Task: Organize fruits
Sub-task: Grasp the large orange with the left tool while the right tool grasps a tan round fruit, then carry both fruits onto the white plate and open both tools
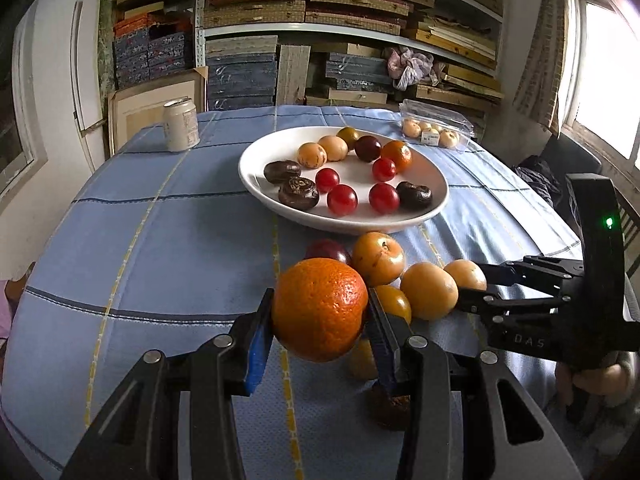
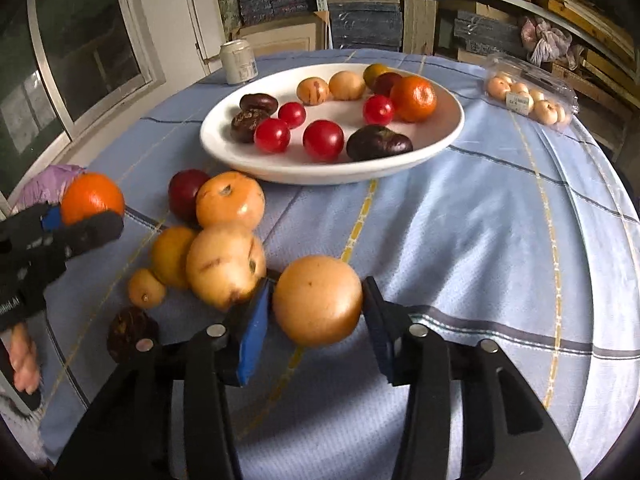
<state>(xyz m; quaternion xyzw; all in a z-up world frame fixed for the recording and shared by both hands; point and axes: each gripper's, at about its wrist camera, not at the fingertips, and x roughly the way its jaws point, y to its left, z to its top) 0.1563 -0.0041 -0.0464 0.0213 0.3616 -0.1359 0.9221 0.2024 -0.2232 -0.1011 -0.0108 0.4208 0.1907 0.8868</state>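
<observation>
Blue-padded jaws of the left gripper (image 1: pixel 320 320) pinch a dimpled orange (image 1: pixel 319 309) low at centre of its view. Likewise the right gripper (image 2: pixel 316 308) has narrowed onto a smooth tan fruit (image 2: pixel 317 300), seemingly clamped. Both look mid-pickup; next each needs carrying up-frame into the glossy white plate (image 1: pixel 436 204), avoiding the loose pile (image 2: pixel 224 236) on the woven blue cloth (image 2: pixel 480 220).

black two-finger grippers (image 1: pixel 320 316) with blue pads (image 2: pixel 253 332), silver screws, a green indicator light (image 1: pixel 609 223)
</observation>
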